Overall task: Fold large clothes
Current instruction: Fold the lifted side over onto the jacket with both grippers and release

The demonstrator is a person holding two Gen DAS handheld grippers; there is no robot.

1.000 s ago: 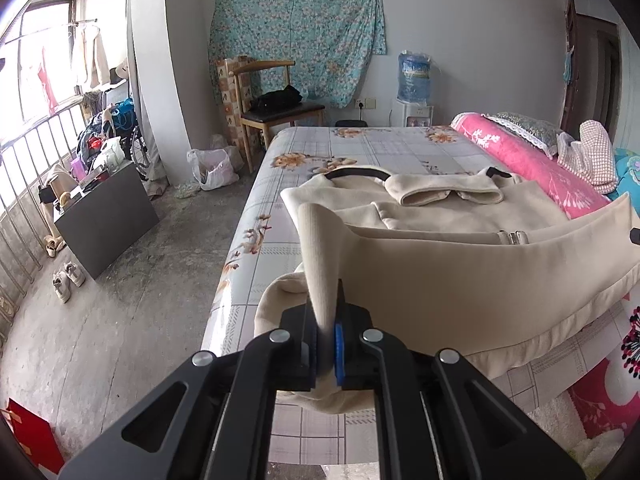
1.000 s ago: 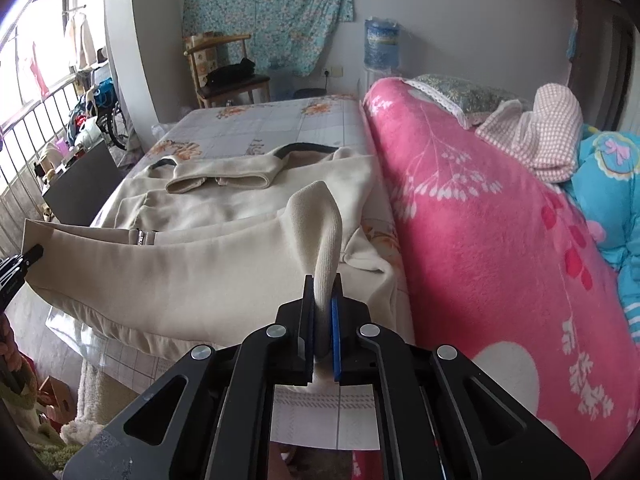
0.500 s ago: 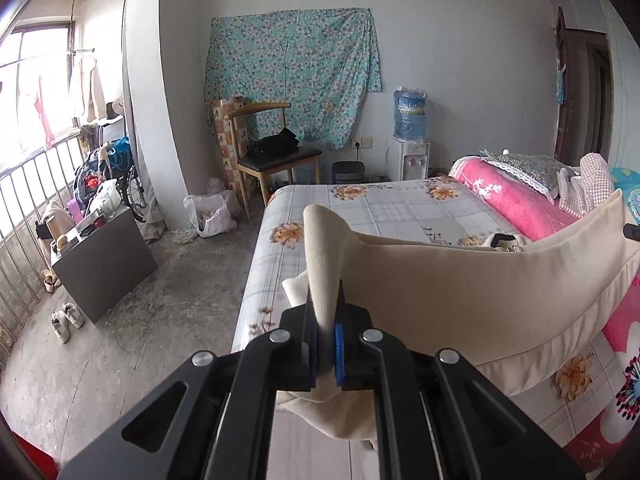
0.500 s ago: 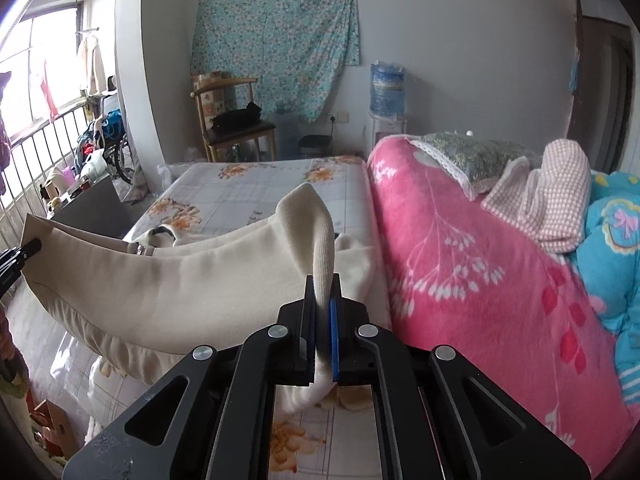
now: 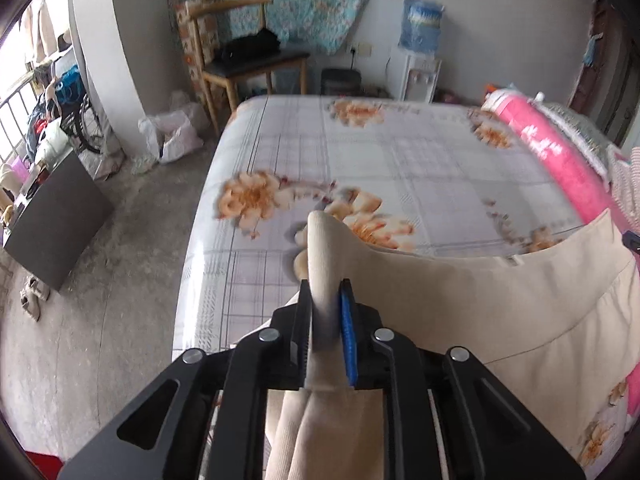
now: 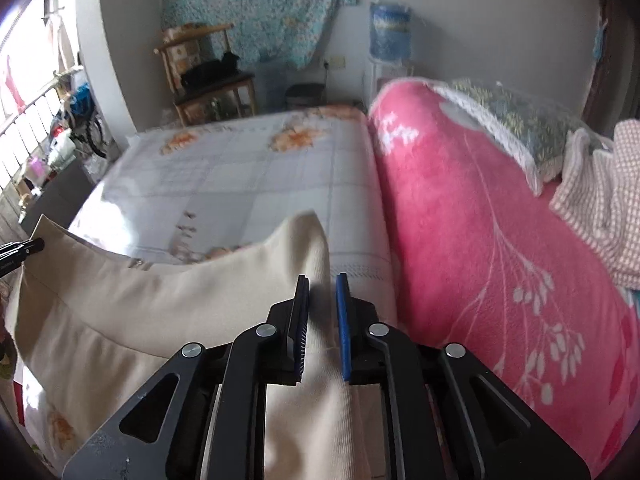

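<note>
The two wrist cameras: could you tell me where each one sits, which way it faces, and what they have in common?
Left wrist: on the left gripper, looking forward and down over the bed toward the chair; its opening jaws have the cream garment between them.
Right wrist: on the right gripper, facing the same way beside the pink blanket; its jaws are opening too.
Shared: garment, bed, chair, water dispenser; each view glimpses the other gripper's tip.

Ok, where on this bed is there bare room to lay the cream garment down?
The checked bedsheet is bare from the cream garment up to the far edge by the chair. It is crowded along the pink blanket, with a pillow on top.
</note>
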